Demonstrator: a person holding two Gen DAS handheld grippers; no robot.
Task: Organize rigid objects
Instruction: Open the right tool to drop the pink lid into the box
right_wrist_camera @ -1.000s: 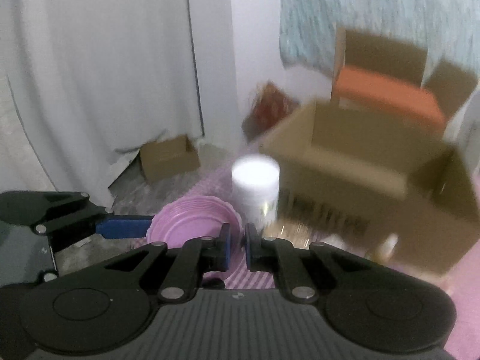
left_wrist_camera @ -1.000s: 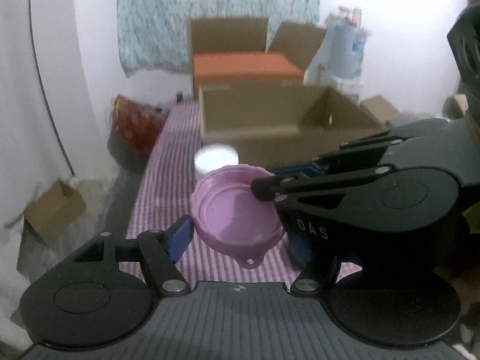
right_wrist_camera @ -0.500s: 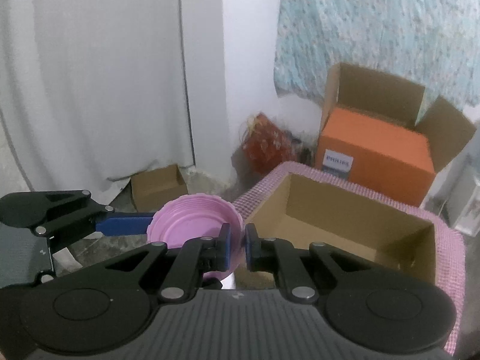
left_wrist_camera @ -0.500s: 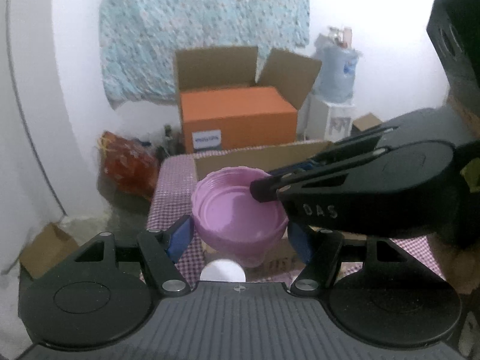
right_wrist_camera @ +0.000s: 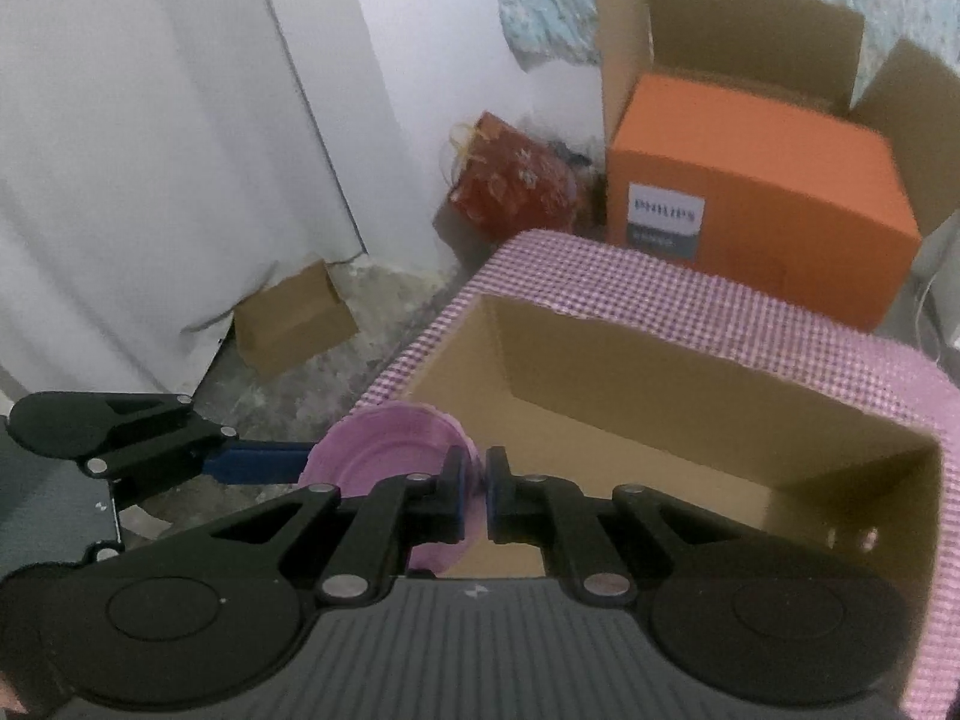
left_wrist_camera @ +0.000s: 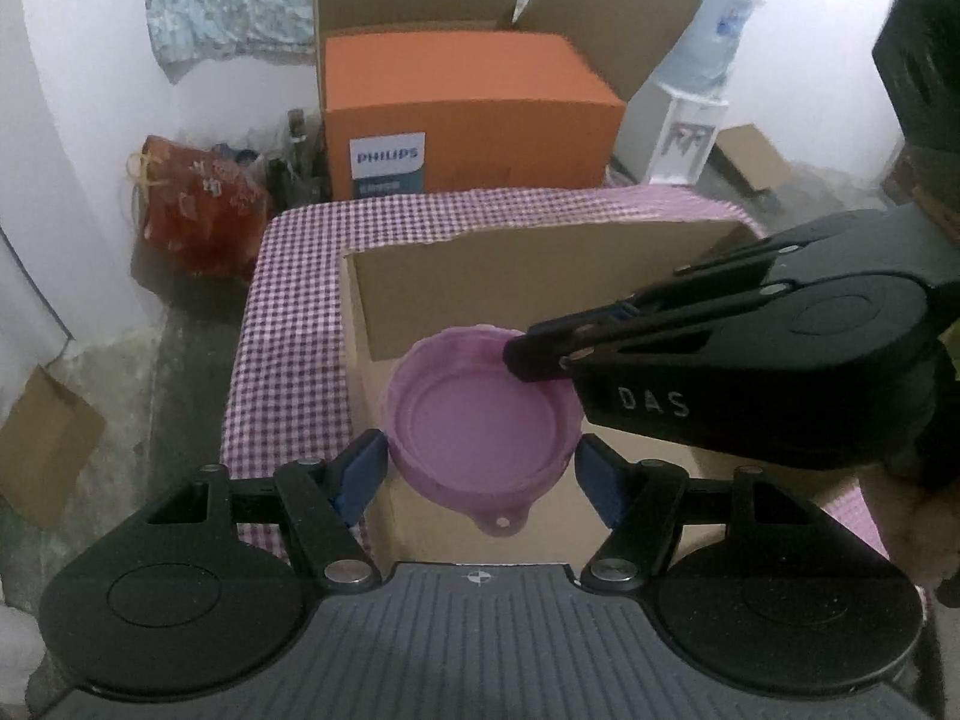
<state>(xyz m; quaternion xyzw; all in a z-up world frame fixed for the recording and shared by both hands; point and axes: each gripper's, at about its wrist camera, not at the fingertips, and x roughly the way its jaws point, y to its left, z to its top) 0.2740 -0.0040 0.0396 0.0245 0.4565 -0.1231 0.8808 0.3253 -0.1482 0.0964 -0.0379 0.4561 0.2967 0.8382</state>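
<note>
A pink plastic bowl (left_wrist_camera: 480,420) hangs over the near left part of an open brown cardboard box (left_wrist_camera: 540,276). My left gripper (left_wrist_camera: 480,477) spans the bowl, its blue pads against both sides. From the right, my right gripper (left_wrist_camera: 528,360) reaches in and is shut on the bowl's far rim. In the right wrist view the right gripper (right_wrist_camera: 477,492) pinches the rim of the bowl (right_wrist_camera: 372,462), a blue finger (right_wrist_camera: 258,462) of the left gripper touches the bowl's left side, and the box (right_wrist_camera: 660,372) holds nothing I can see.
The box stands on a table with a pink checked cloth (left_wrist_camera: 294,324). Behind the table are an orange Philips box (left_wrist_camera: 468,102) inside an open carton, a red bag (left_wrist_camera: 198,198) and a water dispenser (left_wrist_camera: 684,120). A small cardboard box (left_wrist_camera: 42,444) lies on the floor at left.
Both grippers carried the pink bowl forward from in front of the cardboard box to over its opening. The white jar beside the box has dropped out of view.
</note>
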